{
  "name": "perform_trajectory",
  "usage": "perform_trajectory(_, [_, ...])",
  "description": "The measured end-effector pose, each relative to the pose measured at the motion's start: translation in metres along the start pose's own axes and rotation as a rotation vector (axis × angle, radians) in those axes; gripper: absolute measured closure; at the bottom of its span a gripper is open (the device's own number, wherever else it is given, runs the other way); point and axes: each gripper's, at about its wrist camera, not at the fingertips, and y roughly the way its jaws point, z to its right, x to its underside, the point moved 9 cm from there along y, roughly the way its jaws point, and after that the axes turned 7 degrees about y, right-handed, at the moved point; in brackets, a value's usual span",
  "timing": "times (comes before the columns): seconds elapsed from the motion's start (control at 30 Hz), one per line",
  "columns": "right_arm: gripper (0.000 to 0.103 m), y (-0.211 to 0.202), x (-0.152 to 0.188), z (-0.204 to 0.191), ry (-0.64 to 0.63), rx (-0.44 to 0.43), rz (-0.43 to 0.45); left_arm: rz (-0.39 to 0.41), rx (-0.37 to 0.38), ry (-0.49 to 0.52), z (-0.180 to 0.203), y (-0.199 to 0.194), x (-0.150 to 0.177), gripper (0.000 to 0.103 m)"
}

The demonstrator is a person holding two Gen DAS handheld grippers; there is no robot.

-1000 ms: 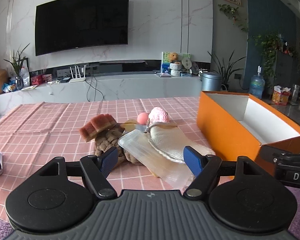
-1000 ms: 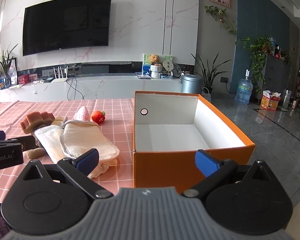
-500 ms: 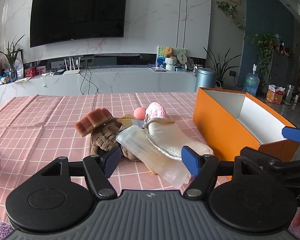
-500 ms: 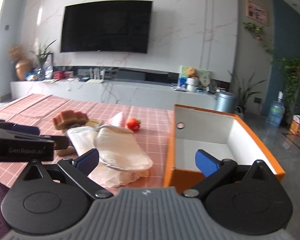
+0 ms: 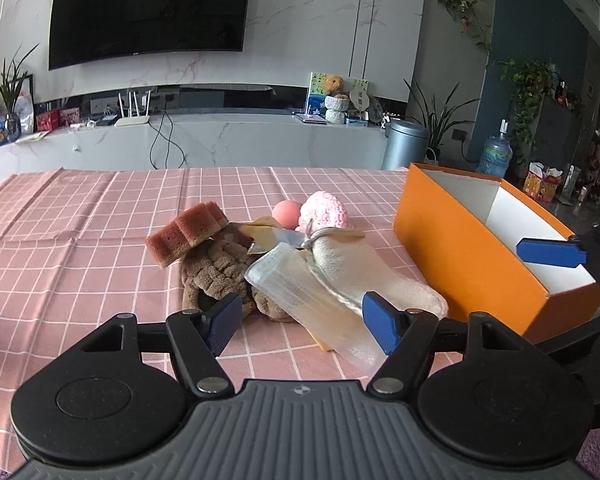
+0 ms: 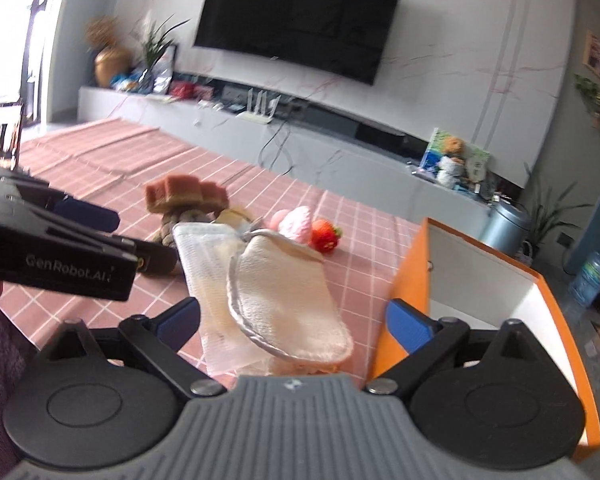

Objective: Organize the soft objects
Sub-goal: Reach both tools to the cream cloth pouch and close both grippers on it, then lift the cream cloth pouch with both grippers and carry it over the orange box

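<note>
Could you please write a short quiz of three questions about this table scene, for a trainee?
1. True or false: the orange box already holds a soft object.
2. What rests on top of the brown knitted item?
A. the brown sponge
B. the pink ball
C. a phone
3. Fill in: the cream cloth pad lies between the open fingers of the ____ gripper.

Key: 1 false, its visible inside is bare; 2 A; 3 right.

Both wrist cameras look forward and down from the near table edge; the right view is tilted. Both show the pile topped by a cream quilted pad (image 5: 364, 268) (image 6: 288, 300) and the open orange cardboard box (image 5: 460, 256) (image 6: 404, 292).
</note>
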Motion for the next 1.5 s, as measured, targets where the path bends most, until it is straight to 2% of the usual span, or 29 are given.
perform_trajectory(0.23, [0.021, 0.04, 0.002, -0.02, -0.088, -0.059, -0.113, -0.047, 0.012, -0.045, -0.026, 0.022, 0.006, 0.023])
perform_trajectory(0.3, [0.028, 0.052, 0.003, -0.027, -0.127, -0.066, -0.135, -0.059, 0.019, -0.056, -0.029, 0.028, 0.009, 0.023])
perform_trajectory(0.37, [0.04, 0.065, 0.006, -0.03, -0.146, -0.069, -0.168, -0.071, 0.026, -0.064, -0.032, 0.033, 0.011, 0.023])
perform_trajectory(0.5, [0.052, 0.085, 0.011, -0.025, -0.115, -0.078, -0.239, -0.084, 0.043, -0.073, -0.033, 0.041, 0.015, 0.023])
perform_trajectory(0.57, [0.068, 0.089, 0.015, -0.023, -0.108, -0.081, -0.258, -0.088, 0.057, -0.083, -0.032, 0.046, 0.016, 0.023])
perform_trajectory(0.67, [0.075, 0.09, 0.012, -0.018, -0.073, -0.088, -0.259, -0.099, 0.078, -0.086, -0.028, 0.055, 0.017, 0.023])
perform_trajectory(0.97, [0.076, 0.089, -0.009, 0.014, 0.054, -0.058, -0.24, -0.134, 0.13, -0.121, -0.01, 0.082, 0.01, 0.021])
perform_trajectory(1.03, [0.076, 0.093, -0.006, 0.018, 0.066, -0.052, -0.249, -0.146, 0.12, -0.12, -0.006, 0.09, 0.01, 0.026])
perform_trajectory(1.07, [0.076, 0.095, -0.005, 0.019, 0.071, -0.054, -0.256, -0.153, 0.112, -0.118, -0.006, 0.092, 0.01, 0.035])
perform_trajectory(1.1, [0.076, 0.096, -0.003, 0.019, 0.075, -0.054, -0.261, -0.155, 0.104, -0.115, -0.005, 0.094, 0.01, 0.048])
perform_trajectory(1.17, [0.081, 0.096, -0.002, 0.019, 0.081, -0.054, -0.256, -0.149, 0.074, -0.094, -0.006, 0.092, 0.008, 0.063])
perform_trajectory(1.23, [0.085, 0.095, -0.003, 0.019, 0.083, -0.052, -0.242, -0.139, 0.056, -0.089, -0.009, 0.087, 0.007, 0.085])
perform_trajectory(1.3, [0.087, 0.092, -0.005, 0.02, 0.091, -0.052, -0.228, -0.122, 0.059, -0.092, -0.012, 0.081, 0.002, 0.097])
perform_trajectory(1.5, [0.093, 0.073, -0.017, 0.025, 0.098, -0.04, -0.156, -0.046, 0.055, -0.082, -0.013, 0.056, -0.017, 0.102])
